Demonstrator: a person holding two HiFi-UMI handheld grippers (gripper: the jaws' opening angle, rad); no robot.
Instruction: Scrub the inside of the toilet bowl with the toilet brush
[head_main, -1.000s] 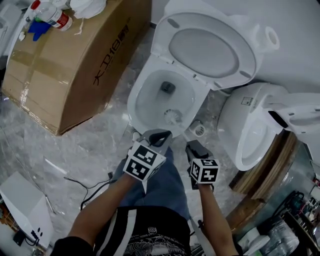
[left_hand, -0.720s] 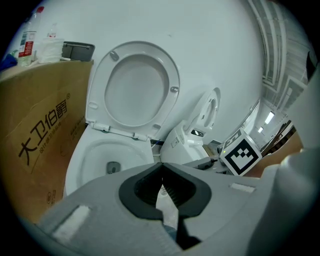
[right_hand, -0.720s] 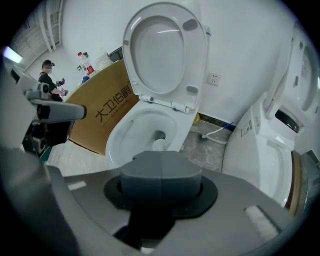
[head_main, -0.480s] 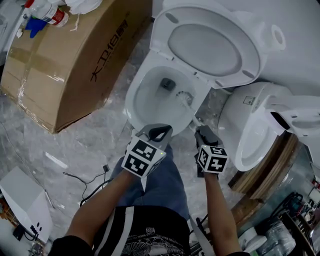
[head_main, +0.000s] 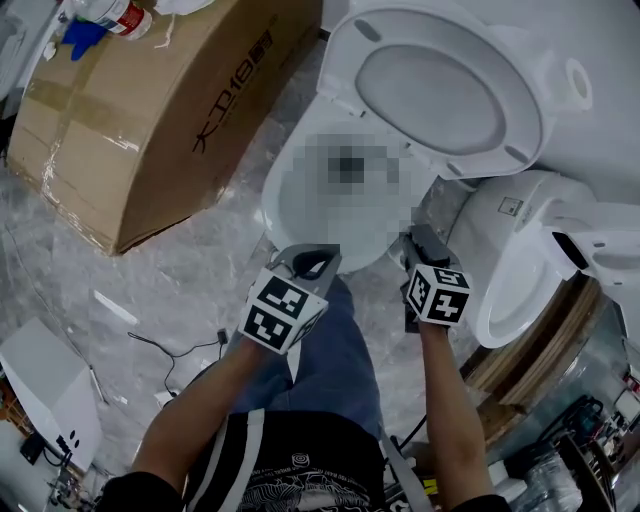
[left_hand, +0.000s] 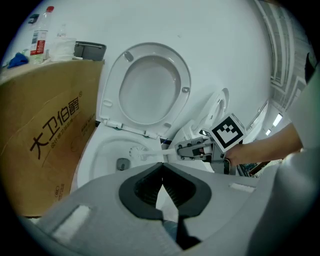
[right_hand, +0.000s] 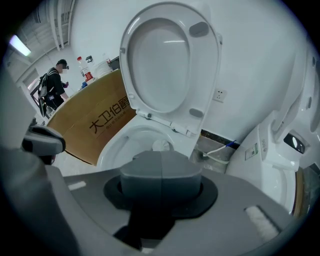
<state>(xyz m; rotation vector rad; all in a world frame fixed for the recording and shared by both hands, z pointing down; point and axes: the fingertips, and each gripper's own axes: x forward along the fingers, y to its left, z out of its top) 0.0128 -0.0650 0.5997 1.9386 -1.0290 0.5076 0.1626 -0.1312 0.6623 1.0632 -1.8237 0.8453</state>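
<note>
The white toilet bowl (head_main: 272, 205) stands open with its lid (head_main: 440, 85) raised. In the left gripper view the white toilet brush (left_hand: 137, 152) has its head inside the bowl (left_hand: 89, 159) near the drain, and its handle runs right into my right gripper (left_hand: 196, 150). That right gripper (right_hand: 161, 156) is shut on the handle, and the brush head (right_hand: 161, 145) shows just past its jaws. My left gripper (left_hand: 163, 167) is shut on nothing and hangs at the bowl's near rim (head_main: 303, 262). A blurred patch hides the bowl's inside in the head view.
A big cardboard box (head_main: 150, 120) with bottles (head_main: 118, 14) on top stands left of the toilet. A second white toilet (head_main: 510, 260) is close on the right. A white unit (head_main: 38, 385) and a cable (head_main: 180, 350) lie on the marble floor. A person (right_hand: 54, 84) stands far off.
The right gripper has pushed forward toward the bowl, carrying the brush head from the bowl's near side toward the drain. The left gripper has stayed at the near rim.
</note>
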